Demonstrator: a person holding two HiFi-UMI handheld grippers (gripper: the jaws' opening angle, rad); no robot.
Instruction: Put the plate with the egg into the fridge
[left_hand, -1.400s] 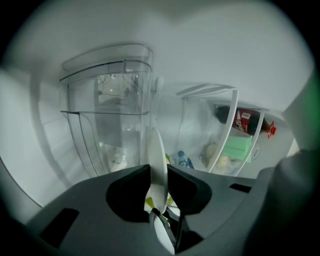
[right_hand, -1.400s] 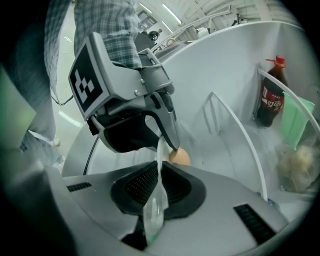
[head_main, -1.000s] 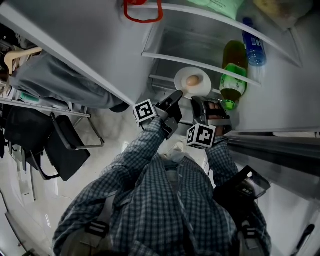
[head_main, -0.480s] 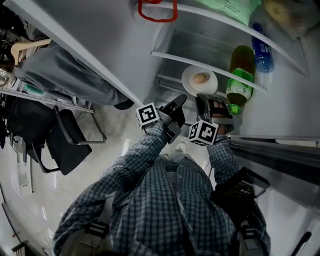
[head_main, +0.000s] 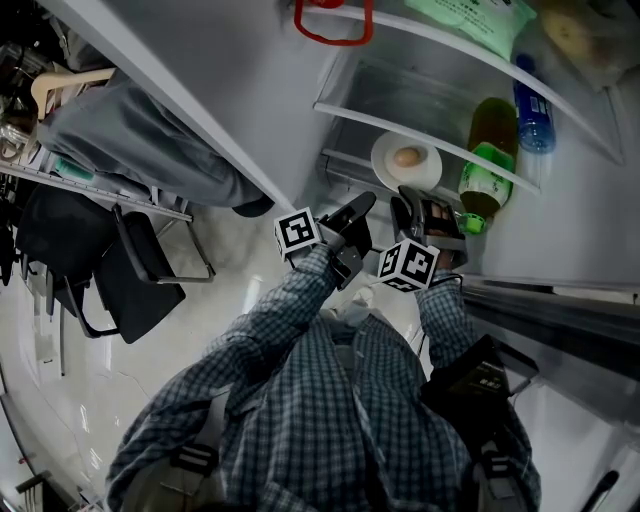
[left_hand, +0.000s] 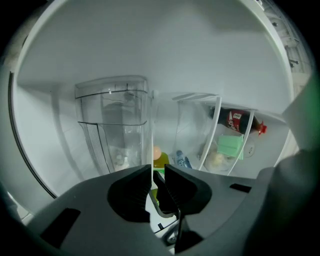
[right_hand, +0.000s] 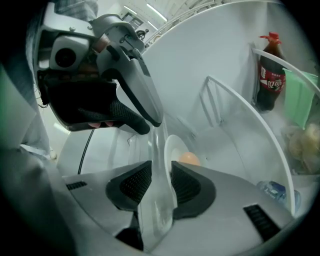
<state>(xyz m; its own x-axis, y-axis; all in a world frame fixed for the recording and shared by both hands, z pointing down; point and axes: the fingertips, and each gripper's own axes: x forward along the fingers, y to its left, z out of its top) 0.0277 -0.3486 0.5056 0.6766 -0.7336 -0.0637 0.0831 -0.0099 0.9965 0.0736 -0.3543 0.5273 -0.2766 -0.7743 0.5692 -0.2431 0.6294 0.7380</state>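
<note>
A white plate (head_main: 388, 163) with a brown egg (head_main: 406, 157) lies on a glass shelf (head_main: 470, 158) inside the fridge. My right gripper (head_main: 418, 205) sits just in front of the plate. Its jaws have just been opening, and the pads no longer press on anything. In the right gripper view the plate (right_hand: 170, 147) and egg (right_hand: 189, 159) lie just beyond the right gripper (right_hand: 161, 182), with the clear shelf edge (right_hand: 159, 200) running between the jaws. My left gripper (head_main: 362, 203) hovers beside it to the left, its jaws a narrow gap apart and empty; the left gripper (left_hand: 158, 182) points level into the fridge.
A green bottle (head_main: 483, 180) and a blue-capped water bottle (head_main: 531, 115) stand right of the plate. A cola bottle (right_hand: 270, 80) and green pack (head_main: 470, 22) sit on higher shelves. The open fridge door (head_main: 180, 90) runs along the left, a black chair (head_main: 140, 290) below it.
The right gripper's jaws have spread off the plate's rim, and the plate stays on the shelf. The view has slid slightly as the head moved. Both grippers keep their places.
</note>
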